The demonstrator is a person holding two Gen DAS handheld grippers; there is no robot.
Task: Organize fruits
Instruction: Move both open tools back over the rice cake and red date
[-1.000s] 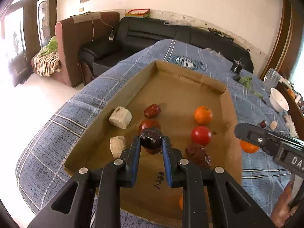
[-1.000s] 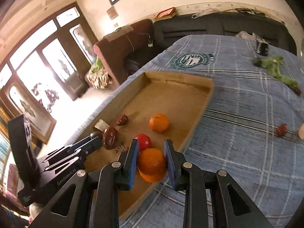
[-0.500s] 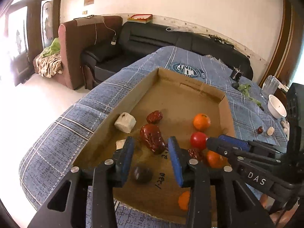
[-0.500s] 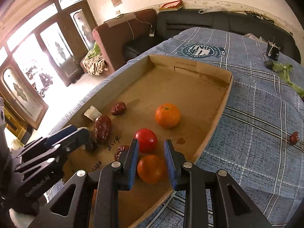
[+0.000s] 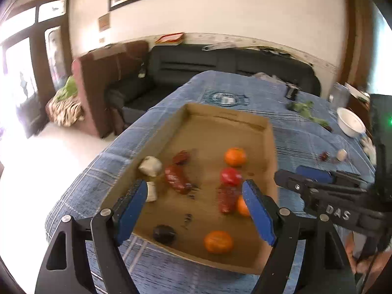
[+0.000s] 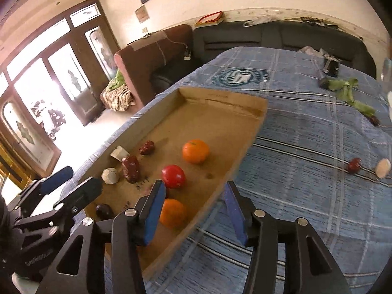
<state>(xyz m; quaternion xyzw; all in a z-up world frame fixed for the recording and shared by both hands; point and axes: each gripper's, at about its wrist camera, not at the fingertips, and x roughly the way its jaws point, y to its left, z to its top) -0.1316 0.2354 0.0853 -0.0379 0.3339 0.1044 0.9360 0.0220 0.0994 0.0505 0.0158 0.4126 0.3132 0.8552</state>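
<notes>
A blue plaid cloth [image 5: 301, 132] is spread over the table, and a shallow cardboard tray [image 5: 215, 122] is laid on it, as a second ago. Within the tray, two white chunks, several dark red dates, a red tomato [image 6: 173, 176] and an orange [image 6: 196, 151] are seen where they were before. Two things have been added. A second orange [image 6: 172, 212], clamped a second ago in the right gripper [image 6: 193, 210] above the tray's near right edge, is now set down on the tray floor beside the tomato; the jaws are opening, the left pad just beside the fruit and the right pad outside the tray wall, so nothing is gripped. A dark round fruit [image 5: 164, 234], held a second ago in the left gripper [image 5: 193, 210], now lies at the tray's near edge; these jaws are opening wide and have been drawn back and up, with nothing pressed between them. A third orange [image 5: 218, 242] lies near it. One date [image 6: 354, 165] and a pale piece [image 6: 383, 168] are left out on the cloth.
</notes>
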